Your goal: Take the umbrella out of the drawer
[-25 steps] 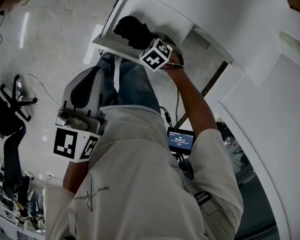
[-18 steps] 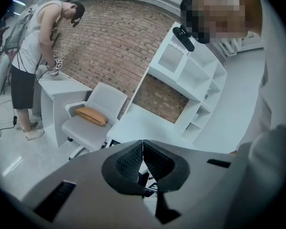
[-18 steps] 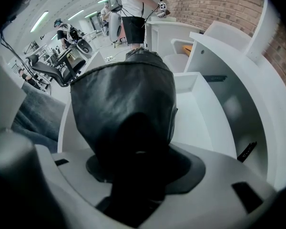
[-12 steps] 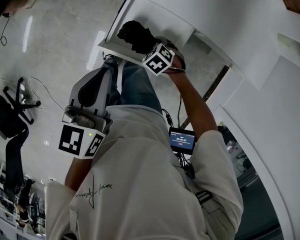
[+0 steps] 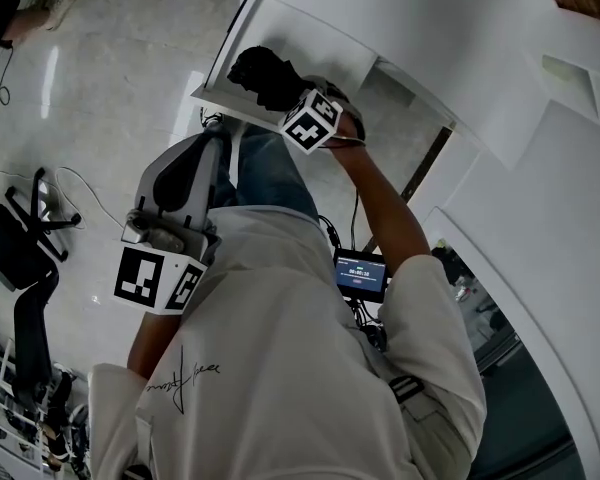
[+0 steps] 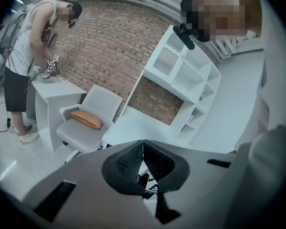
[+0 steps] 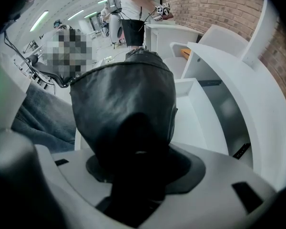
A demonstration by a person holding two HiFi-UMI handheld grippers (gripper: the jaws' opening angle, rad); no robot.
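I'm pinching the umbrella (image 7: 126,104) in my right gripper (image 7: 136,163) to lift it clear of the drawer (image 7: 193,120), while my left gripper (image 6: 143,151) is idling aside, jaws pressed together.

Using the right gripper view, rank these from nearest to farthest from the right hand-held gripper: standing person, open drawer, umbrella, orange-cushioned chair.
1. umbrella: centre, clamped in the jaws.
2. drawer: open, just behind it on the right.
3. orange-cushioned chair: farther back, upper right.
4. standing person: top centre, farthest.
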